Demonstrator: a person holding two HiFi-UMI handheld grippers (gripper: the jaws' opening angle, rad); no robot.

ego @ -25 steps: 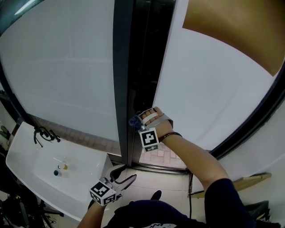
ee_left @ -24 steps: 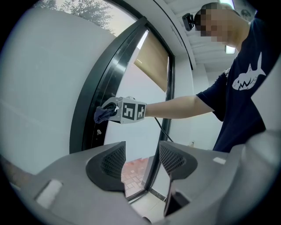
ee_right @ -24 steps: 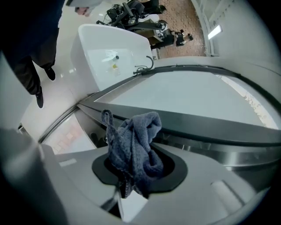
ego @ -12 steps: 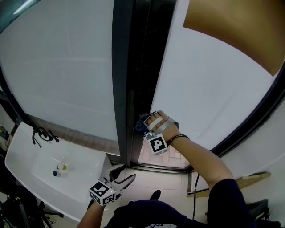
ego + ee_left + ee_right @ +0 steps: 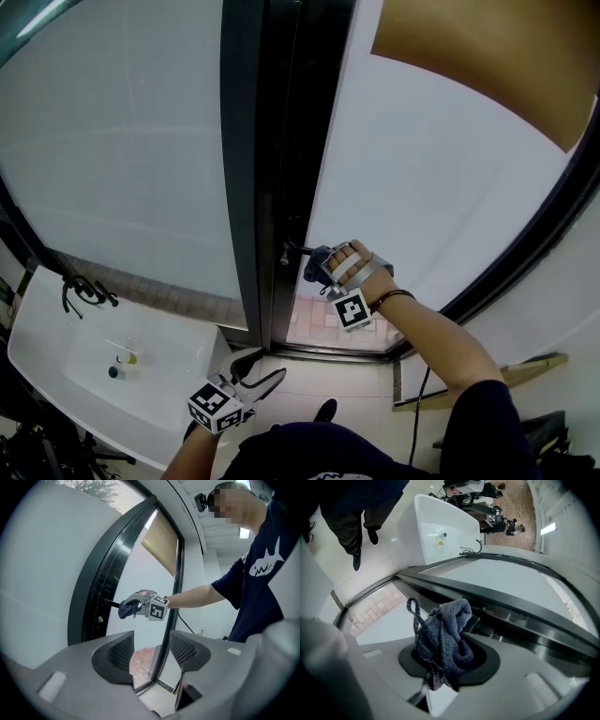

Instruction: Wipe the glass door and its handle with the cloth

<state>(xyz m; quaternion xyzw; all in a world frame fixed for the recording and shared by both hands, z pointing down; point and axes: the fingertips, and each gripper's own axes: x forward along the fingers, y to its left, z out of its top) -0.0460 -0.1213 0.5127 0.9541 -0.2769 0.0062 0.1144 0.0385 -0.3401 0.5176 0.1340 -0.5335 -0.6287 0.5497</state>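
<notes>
My right gripper (image 5: 317,265) is shut on a dark blue cloth (image 5: 313,263) and holds it against the outer end of the black lever handle (image 5: 293,249), which sticks out from the dark door frame (image 5: 281,169). In the right gripper view the bunched cloth (image 5: 446,637) fills the jaws, and the handle (image 5: 482,626) shows just behind it. To the right of the handle stretches the frosted glass door (image 5: 441,178). The left gripper (image 5: 262,368) hangs low near my body, open and holding nothing. In its own view it (image 5: 151,652) points at the cloth (image 5: 128,607) on the handle (image 5: 110,603).
A white basin (image 5: 56,328) with a black tap (image 5: 84,292) stands at lower left, below a second frosted pane (image 5: 122,150). Reddish tiles (image 5: 323,328) show at the door's foot. A cable (image 5: 414,403) runs down at lower right, near a wooden board (image 5: 487,382).
The right gripper with the cloth has slid right and slightly down, from the door frame out along the handle. The left gripper has stayed in place.
</notes>
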